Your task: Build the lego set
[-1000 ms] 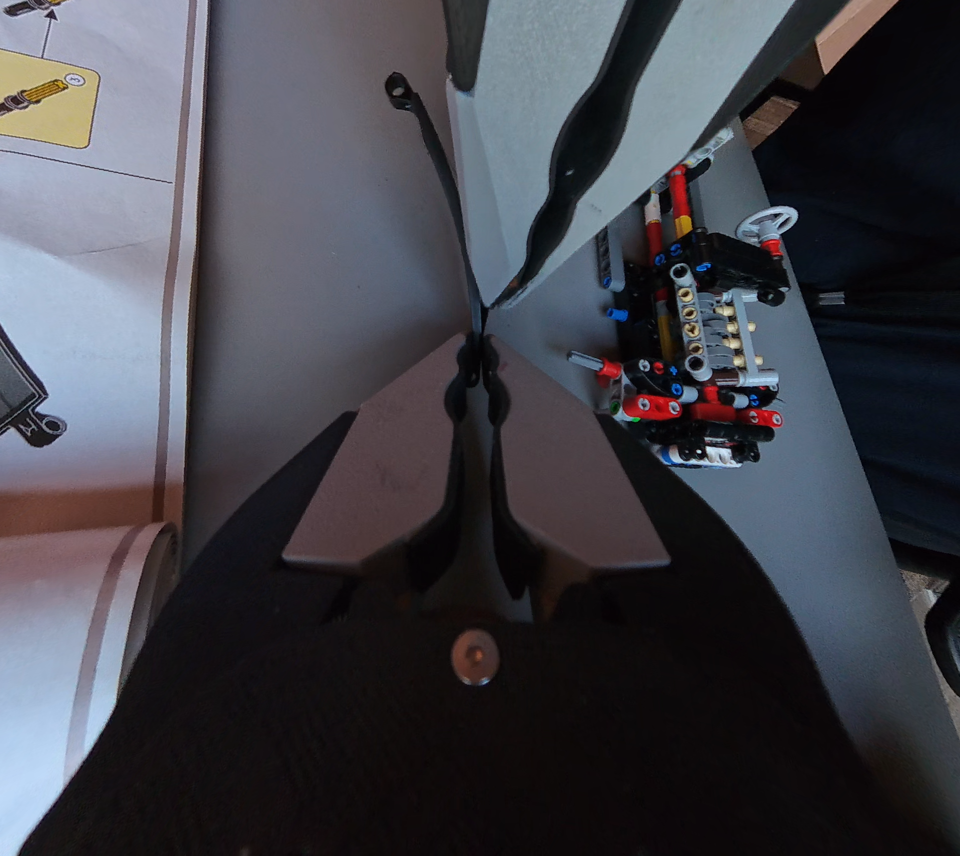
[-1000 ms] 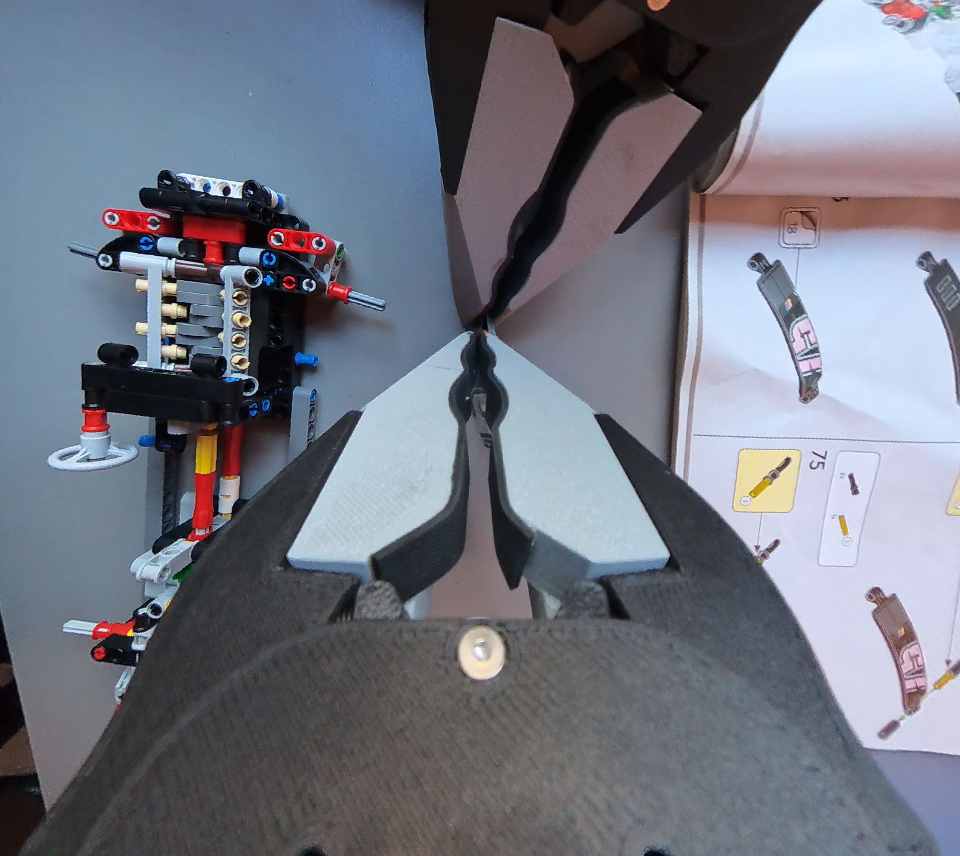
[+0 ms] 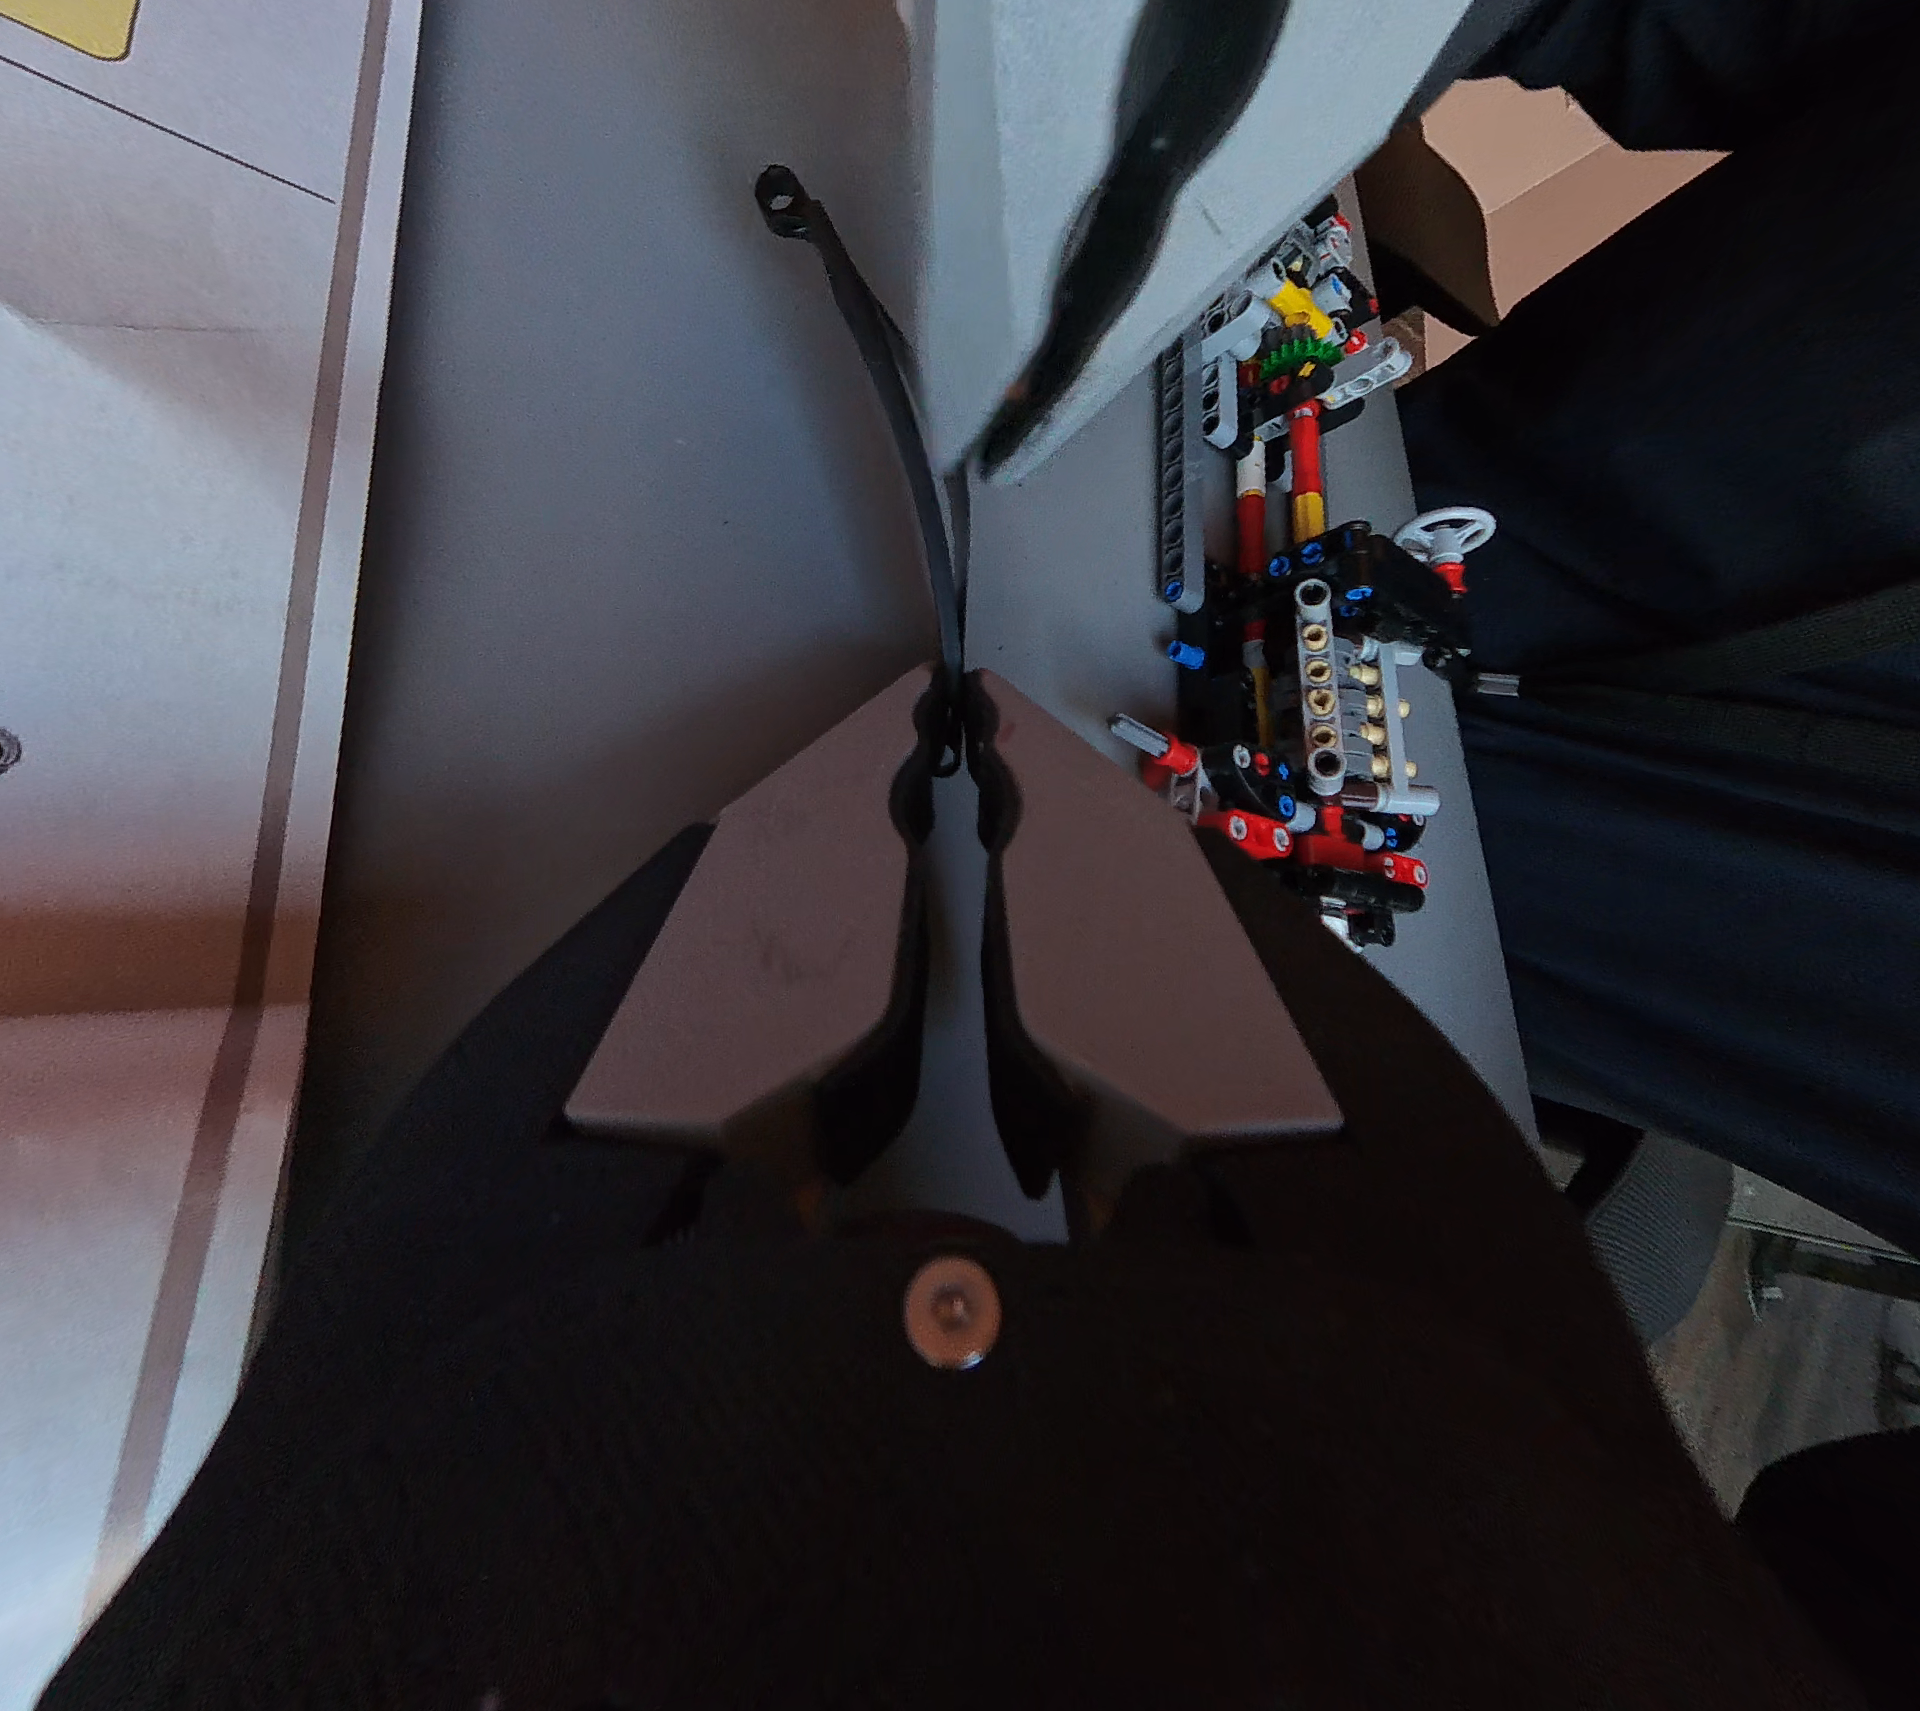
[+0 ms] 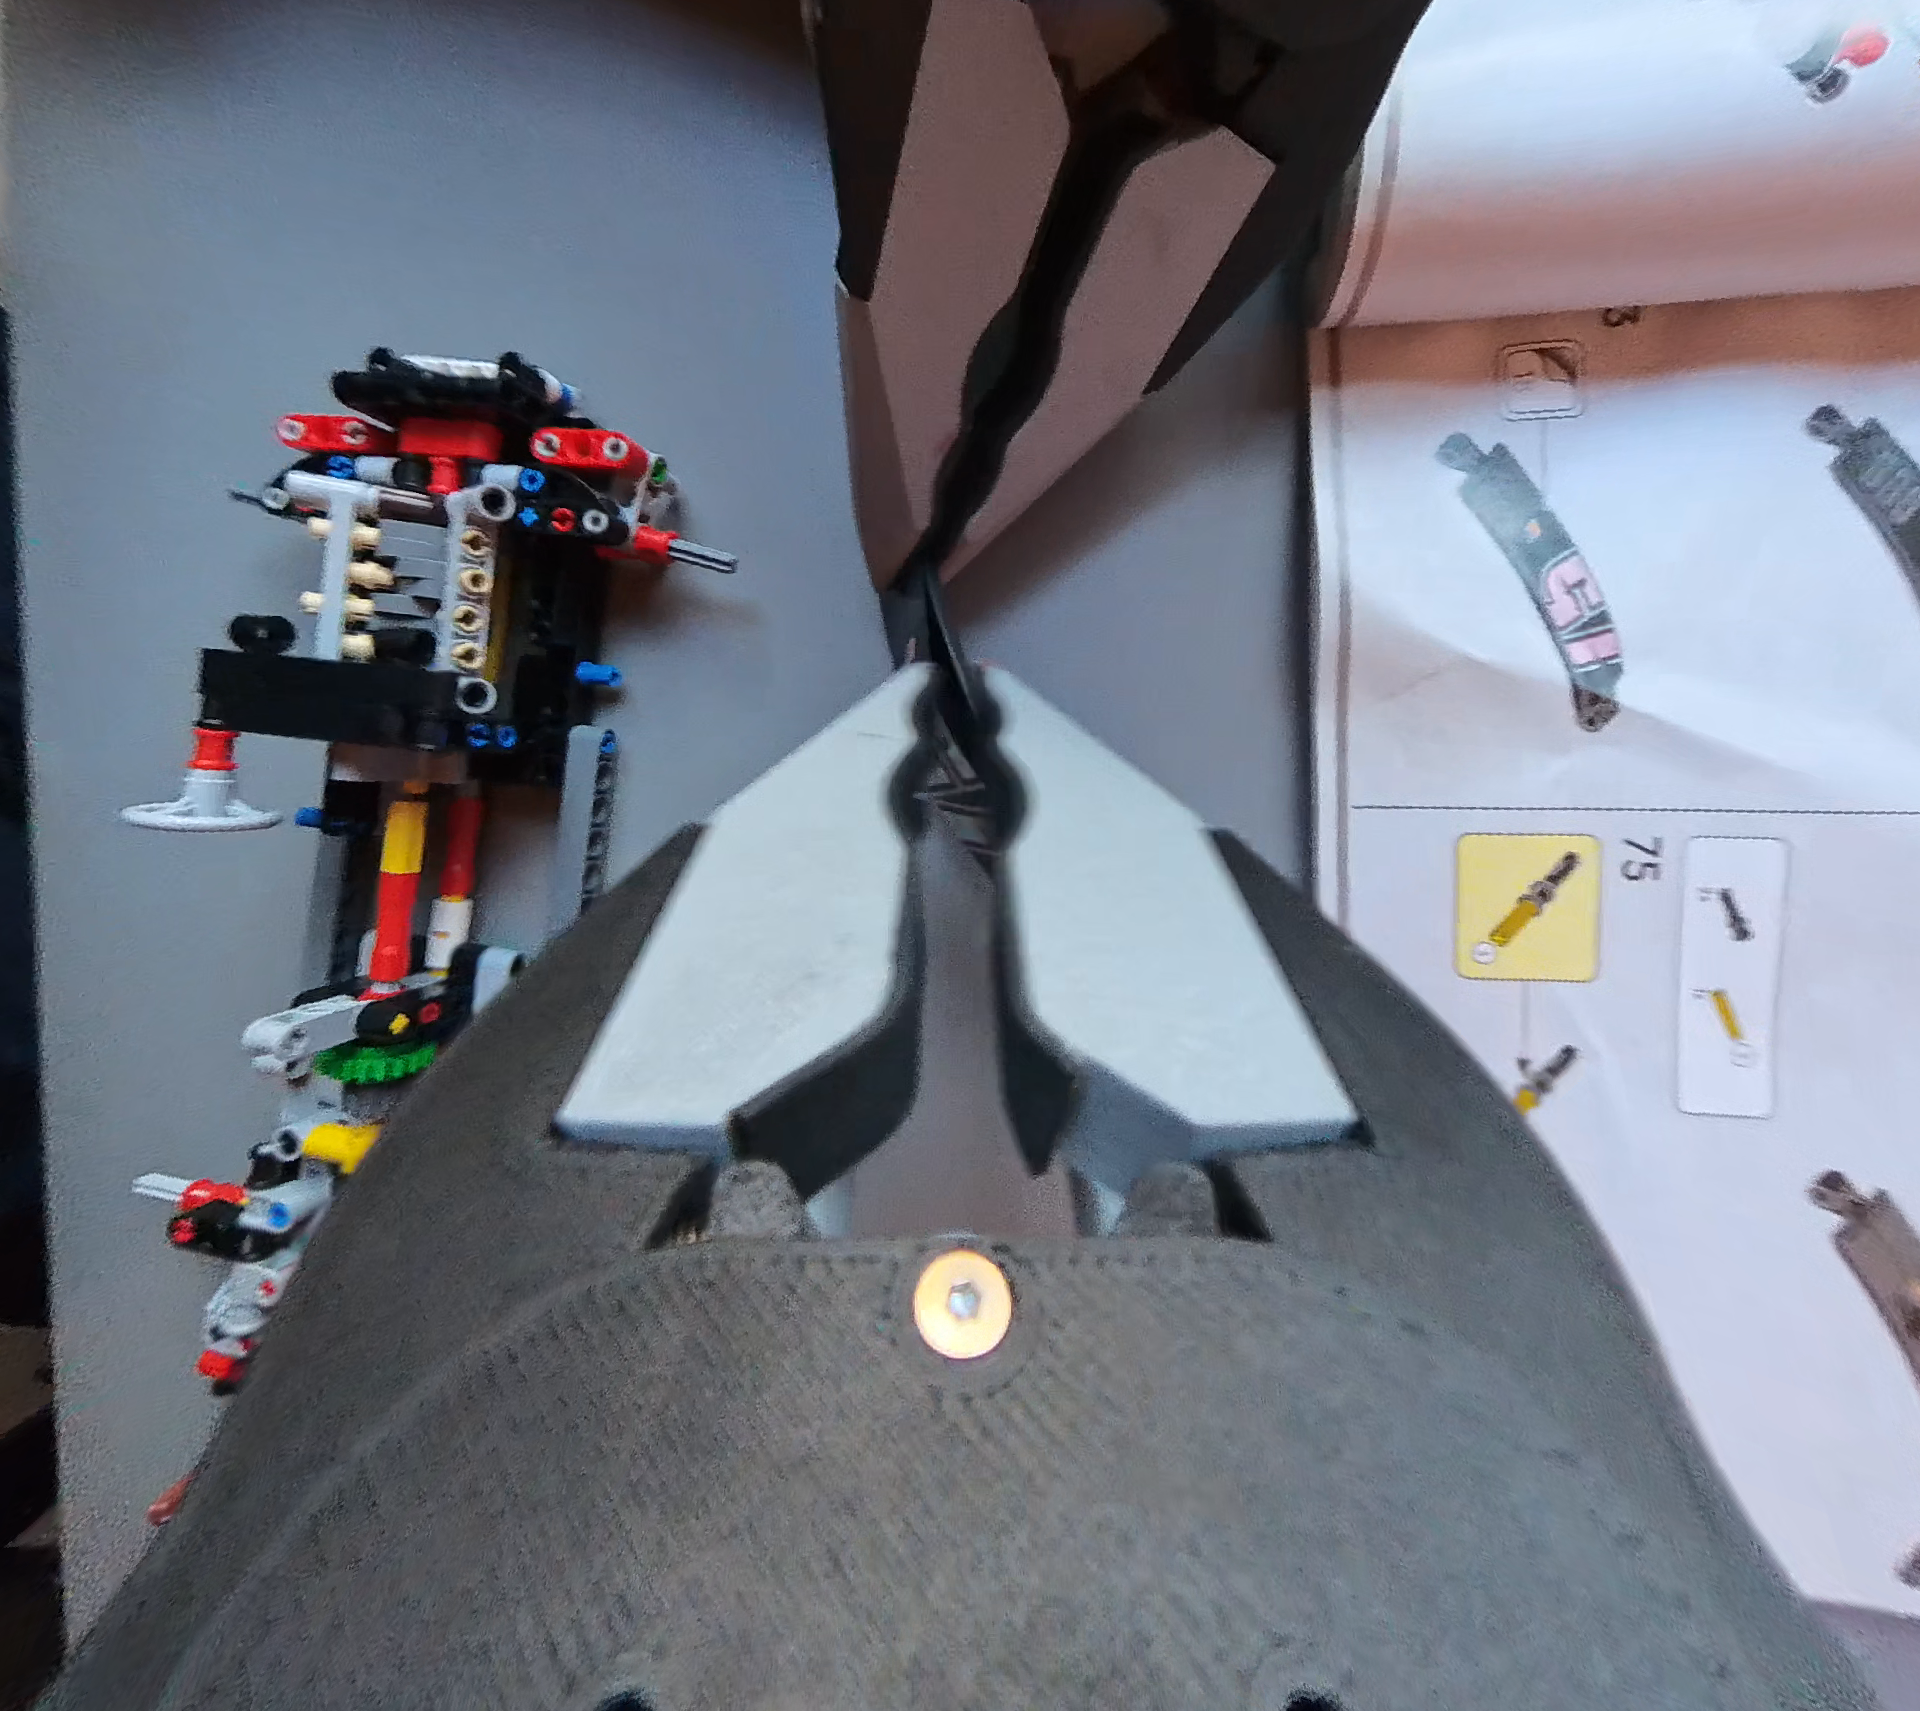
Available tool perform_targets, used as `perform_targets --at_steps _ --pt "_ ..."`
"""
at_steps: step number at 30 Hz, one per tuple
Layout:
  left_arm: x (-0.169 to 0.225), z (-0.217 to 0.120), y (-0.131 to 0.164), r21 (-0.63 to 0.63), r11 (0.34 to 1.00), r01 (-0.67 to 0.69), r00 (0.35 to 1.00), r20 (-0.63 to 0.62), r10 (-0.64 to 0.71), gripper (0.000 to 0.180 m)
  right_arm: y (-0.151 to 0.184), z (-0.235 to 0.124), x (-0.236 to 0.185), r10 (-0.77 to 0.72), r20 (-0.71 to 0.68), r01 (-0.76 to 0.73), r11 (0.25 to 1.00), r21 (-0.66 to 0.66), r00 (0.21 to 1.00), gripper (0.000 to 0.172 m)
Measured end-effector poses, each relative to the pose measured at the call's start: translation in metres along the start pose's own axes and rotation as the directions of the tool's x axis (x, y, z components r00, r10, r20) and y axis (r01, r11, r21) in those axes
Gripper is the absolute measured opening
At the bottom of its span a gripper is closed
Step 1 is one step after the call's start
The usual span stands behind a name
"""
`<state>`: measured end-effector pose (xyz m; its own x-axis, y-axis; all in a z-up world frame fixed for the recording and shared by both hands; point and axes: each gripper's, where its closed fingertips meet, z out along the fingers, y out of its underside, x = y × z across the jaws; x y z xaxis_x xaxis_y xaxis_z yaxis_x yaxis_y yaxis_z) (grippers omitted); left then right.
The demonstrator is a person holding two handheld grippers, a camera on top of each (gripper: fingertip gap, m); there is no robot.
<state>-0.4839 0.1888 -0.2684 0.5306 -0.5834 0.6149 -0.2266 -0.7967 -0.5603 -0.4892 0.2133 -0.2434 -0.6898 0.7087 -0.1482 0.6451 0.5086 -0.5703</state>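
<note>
Curved black strip (image 3: 883, 373), thin and bowed, with a small eyelet at its far end, hangs over the grey desk (image 3: 623, 518) between both grippers. Left gripper (image 3: 951, 705) pinches its near end with fingers pressed together; right gripper (image 4: 951, 705) fingers close on its other end. Brick-built model (image 4: 416, 622) lies at nine o'clock of the right gripper, instruction booklet (image 4: 1662, 622) at three o'clock

A thin black curved strip (image 3: 914, 435) — a slim plastic building piece with a small holed end — stands edge-on above the grey table (image 3: 623, 518), its holed end free. Its near end is pinched in the left gripper (image 3: 951, 705), while the right gripper (image 4: 951, 705) closes round the strip's other stretch — the two tips nearly meeting.
</note>
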Motion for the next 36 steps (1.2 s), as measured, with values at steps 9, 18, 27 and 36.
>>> perform_targets --at_steps 9,18,27,36 --pt "-0.002 -0.002 0.000 -0.063 0.996 -0.064 0.991 0.114 0.071 0.000 0.003 0.001 -0.005 -0.087 -0.016 0.086 0.995 -0.051 0.996 0.036" --pt "-0.008 -0.008 -0.004 -0.164 0.969 -0.183 0.925 0.307 0.226 0.000 0.003 0.006 -0.001 -0.058 -0.120 0.056 0.998 -0.023 0.991 0.036" --pt "-0.001 -0.019 -0.047 0.000 0.925 -0.379 0.838 0.425 0.343 0.000 0.002 -0.120 0.017 0.264 -0.513 0.081 0.828 0.555 0.817 0.057" --pt "0.044 -0.058 -0.113 0.583 0.723 -0.370 0.925 0.302 0.230 0.000 -0.030 -0.135 0.012 0.351 0.048 -0.223 0.477 0.850 0.935 0.063"
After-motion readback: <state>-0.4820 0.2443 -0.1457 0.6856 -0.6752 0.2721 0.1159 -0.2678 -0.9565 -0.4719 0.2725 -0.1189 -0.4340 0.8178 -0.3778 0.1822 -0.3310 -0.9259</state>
